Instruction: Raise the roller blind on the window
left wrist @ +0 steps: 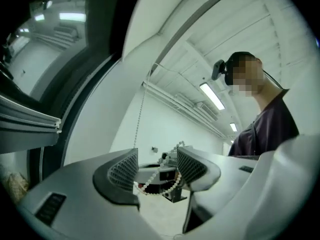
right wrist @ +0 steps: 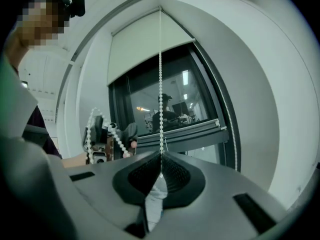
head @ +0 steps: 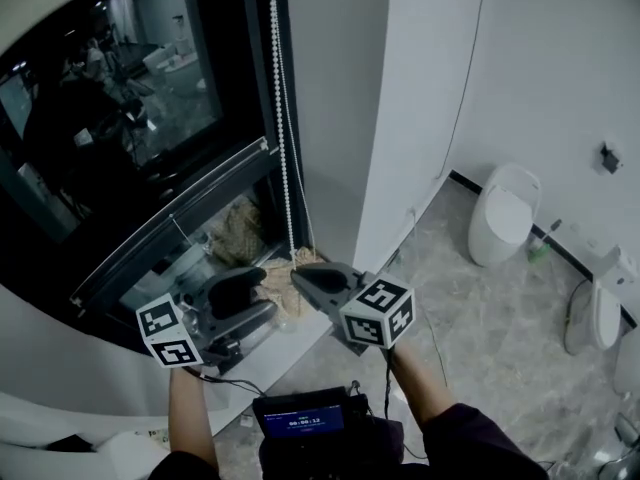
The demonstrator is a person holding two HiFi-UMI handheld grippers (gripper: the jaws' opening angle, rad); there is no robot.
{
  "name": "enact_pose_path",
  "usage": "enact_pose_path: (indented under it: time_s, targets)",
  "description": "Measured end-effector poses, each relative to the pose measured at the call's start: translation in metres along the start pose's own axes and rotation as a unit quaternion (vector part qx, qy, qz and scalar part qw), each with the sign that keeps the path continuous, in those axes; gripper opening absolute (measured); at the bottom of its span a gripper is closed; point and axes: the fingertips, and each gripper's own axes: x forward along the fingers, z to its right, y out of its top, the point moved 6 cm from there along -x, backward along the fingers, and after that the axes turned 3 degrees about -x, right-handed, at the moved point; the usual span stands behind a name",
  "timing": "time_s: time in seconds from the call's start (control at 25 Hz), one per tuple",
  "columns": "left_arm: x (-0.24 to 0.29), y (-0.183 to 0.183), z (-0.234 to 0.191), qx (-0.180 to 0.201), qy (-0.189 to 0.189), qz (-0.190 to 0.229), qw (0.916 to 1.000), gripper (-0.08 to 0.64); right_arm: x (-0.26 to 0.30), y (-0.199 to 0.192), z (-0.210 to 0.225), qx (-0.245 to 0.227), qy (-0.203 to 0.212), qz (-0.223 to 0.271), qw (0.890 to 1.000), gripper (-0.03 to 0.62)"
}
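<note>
Roller blind (right wrist: 145, 49): a pale sheet over the upper part of the window (head: 130, 98), seen top centre of the right gripper view; dark glass shows below its lower edge.
Bead chain (head: 283, 118): white and hanging straight down the window's right side, from the top of the head view to the grippers.
Right gripper (head: 297, 272): jaws pressed together on the bead chain (right wrist: 160, 74), which runs down into the closed pads of this gripper (right wrist: 161, 159).
Left gripper (head: 258, 276): lower left of centre in the head view. In its own view the jaws of this gripper (left wrist: 156, 166) stand wide apart, and a slack loop of bead chain (left wrist: 160, 189) sags between them unclamped.
Containers: a white toilet (head: 505, 213) at right on the marbled floor, and a second white fixture (head: 595, 308) at the far right edge; the inside of neither shows.
Lower pane: a tan, fibrous heap (head: 240, 233) lies behind the glass; I cannot tell what it is.
Writing: a device (head: 305, 420) at bottom centre has a blue screen with pale digits too small to read. The marker cubes carry only black-and-white squares.
</note>
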Motion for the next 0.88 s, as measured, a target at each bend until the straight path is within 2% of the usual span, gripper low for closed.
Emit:
enact_pose_path:
  time_s: [0.16,0.24,0.32,0.44,0.56,0.72,0.76,0.8,0.88]
  targets:
    - [-0.001,-0.009,0.022,-0.009,-0.11,-0.02,0.9937,0.202,-0.008,0.001,0.012,-0.01,-0.021,-0.005,1.0,0.014]
    - [-0.001,-0.009,0.023,-0.022,-0.12,-0.006,0.9926,0.202,-0.01,0.001,0.009,-0.009,-0.015,-0.004,1.0,0.014]
    - [-0.001,-0.003,0.015,-0.045,-0.102,0.021,0.9936,0.202,-0.01,0.001,0.0,-0.009,-0.002,-0.001,1.0,0.014]
    - [0.005,0.009,-0.005,-0.081,-0.043,0.049,0.9946,0.202,-0.006,0.0,-0.017,-0.008,0.03,0.003,1.0,0.014]
    - [0.02,0.021,-0.013,-0.067,-0.012,0.032,0.9972,0.202,-0.002,-0.007,-0.03,-0.01,0.049,-0.008,0.999,0.014]
    - [0.038,0.03,-0.013,-0.019,0.024,-0.002,0.9995,0.199,0.002,-0.038,-0.041,-0.004,0.062,-0.044,0.997,0.014]
    - [0.039,0.03,-0.013,-0.012,0.031,-0.007,0.9994,0.164,0.002,-0.047,-0.044,0.002,0.063,-0.05,0.997,0.014]
    - [0.039,0.028,-0.014,-0.011,0.035,-0.009,0.9993,0.041,0.001,-0.055,-0.045,0.011,0.063,-0.052,0.997,0.014]
    - [0.039,0.022,-0.015,-0.022,0.031,-0.007,0.9992,0.023,-0.004,-0.063,-0.042,0.029,0.058,-0.048,0.997,0.014]
